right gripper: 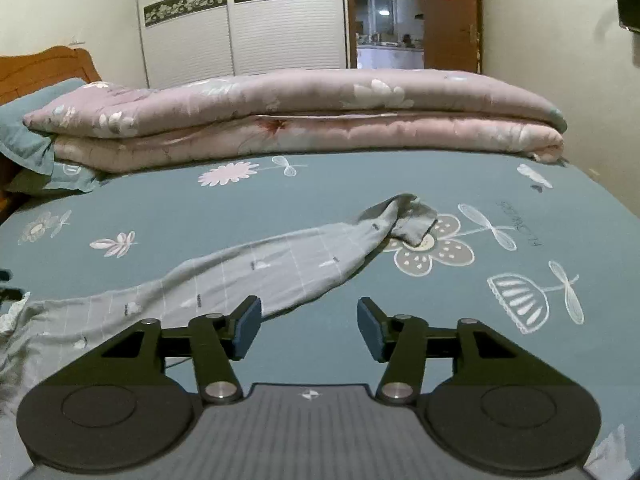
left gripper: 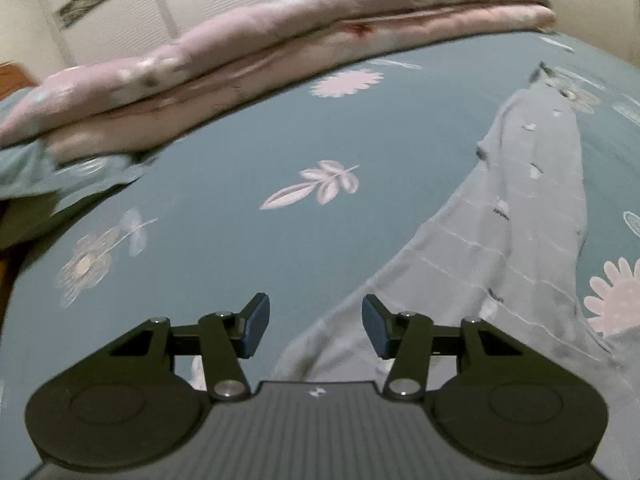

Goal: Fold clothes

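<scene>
Garment (right gripper: 256, 276) is laid out on the bed (right gripper: 400, 184), a grey piece with thin white lines and small marks, stretched in a long strip. As landmark the folded pink quilt (right gripper: 296, 120) at the far side of the bed is taken. One narrow end of the garment is bunched and curled over well short of the quilt, on a printed flower of the sheet; the wider end runs away from the quilt toward the near edge, out of the right wrist view at lower left.

Left gripper (left gripper: 315, 328) is seen with jaws about half apart and nothing between the pads; grey cloth (left gripper: 500, 248) lies under and beyond its right finger, but no pinch is visible. Right gripper (right gripper: 310, 328) is likewise about half apart and empty, held over bare sheet just on the near side of the garment's edge.

Step judged: start of a fold, with the garment not yet squared or doubled over. No fold line is visible.

Next move, as judged: the bunched end must be flattened and the strip spread before folding. Each gripper would need to be lowered to an edge of the cloth and closed on a single layer, without the sheet being caught.
</scene>
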### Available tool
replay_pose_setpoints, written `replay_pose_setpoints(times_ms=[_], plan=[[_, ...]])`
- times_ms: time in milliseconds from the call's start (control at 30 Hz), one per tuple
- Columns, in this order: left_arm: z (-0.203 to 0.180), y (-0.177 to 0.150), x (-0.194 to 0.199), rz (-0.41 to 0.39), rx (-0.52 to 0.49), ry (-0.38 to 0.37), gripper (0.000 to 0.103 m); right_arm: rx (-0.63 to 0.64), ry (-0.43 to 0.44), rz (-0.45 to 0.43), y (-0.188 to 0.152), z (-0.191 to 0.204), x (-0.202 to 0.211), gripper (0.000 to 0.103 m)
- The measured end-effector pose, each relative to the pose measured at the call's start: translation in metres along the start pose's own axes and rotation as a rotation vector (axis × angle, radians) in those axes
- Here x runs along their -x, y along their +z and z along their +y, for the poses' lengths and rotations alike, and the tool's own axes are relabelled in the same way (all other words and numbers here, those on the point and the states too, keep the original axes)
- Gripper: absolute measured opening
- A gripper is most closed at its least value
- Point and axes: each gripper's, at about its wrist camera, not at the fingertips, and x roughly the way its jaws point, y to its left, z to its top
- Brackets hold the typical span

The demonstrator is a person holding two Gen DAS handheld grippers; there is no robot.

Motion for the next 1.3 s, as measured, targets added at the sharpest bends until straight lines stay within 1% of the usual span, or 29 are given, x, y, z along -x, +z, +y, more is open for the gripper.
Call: replay_pose_setpoints(times_ms=[133, 233, 300, 333, 367, 400, 433, 467, 500, 567, 667, 733, 867, 1067, 1133, 1200, 1300], plan=[[0.008, 0.012, -0.039, 0.071, -0.062, -0.186, 0.051, -0.038, -0.012, 0.062, -0.022, 0.002, 0.002, 0.059], [0.005, 0.015, -0.059, 0.107, -0.094, -0.233, 0.049, -0.083, -0.014, 0.116, -0.042, 0.002, 0.007, 0.059], [-0.001, 0.014, -0.073, 0.165, -0.135, -0.227, 0.034, -0.101, -0.026, 0.134, -0.050, 0.002, 0.014, 0.059], [-0.004, 0.012, -0.078, 0.196, -0.159, -0.219, 0.032, -0.107, -0.036, 0.140, -0.053, 0.001, 0.018, 0.059], [-0.007, 0.010, -0.079, 0.201, -0.179, -0.216, 0.030, -0.109, -0.046, 0.141, -0.054, 0.000, 0.022, 0.059], [-0.009, 0.010, -0.078, 0.196, -0.191, -0.219, 0.023, -0.108, -0.054, 0.141, -0.055, 0.000, 0.026, 0.059], [-0.010, 0.010, -0.077, 0.199, -0.190, -0.226, 0.017, -0.107, -0.063, 0.137, -0.056, 0.000, 0.031, 0.059], [-0.013, 0.010, -0.077, 0.200, -0.191, -0.222, 0.008, -0.109, -0.072, 0.132, -0.056, -0.001, 0.035, 0.059], [-0.016, 0.009, -0.076, 0.200, -0.194, -0.212, 0.004, -0.111, -0.079, 0.127, -0.056, -0.001, 0.038, 0.059], [-0.023, 0.007, -0.074, 0.197, -0.203, -0.181, 0.001, -0.117, -0.082, 0.121, -0.058, 0.000, 0.043, 0.059], [-0.029, 0.006, -0.068, 0.181, -0.186, -0.111, 0.001, -0.119, -0.077, 0.112, -0.059, 0.003, 0.046, 0.059], [-0.022, 0.011, -0.066, 0.174, -0.138, -0.080, 0.001, -0.121, -0.067, 0.107, -0.061, 0.005, 0.049, 0.059], [-0.007, 0.017, -0.065, 0.177, -0.054, -0.052, 0.001, -0.123, -0.056, 0.103, -0.065, 0.010, 0.054, 0.059], [-0.009, 0.015, -0.077, 0.209, -0.036, -0.022, 0.001, -0.116, -0.052, 0.104, -0.070, 0.013, 0.062, 0.059], [-0.007, 0.013, -0.078, 0.205, -0.005, -0.011, 0.003, -0.111, -0.053, 0.102, -0.070, 0.013, 0.064, 0.059], [-0.005, 0.012, -0.077, 0.201, 0.028, 0.000, 0.011, -0.105, -0.051, 0.100, -0.070, 0.012, 0.066, 0.060], [0.006, 0.009, -0.063, 0.174, 0.053, -0.019, 0.015, -0.101, -0.040, 0.090, -0.068, 0.010, 0.069, 0.062]])
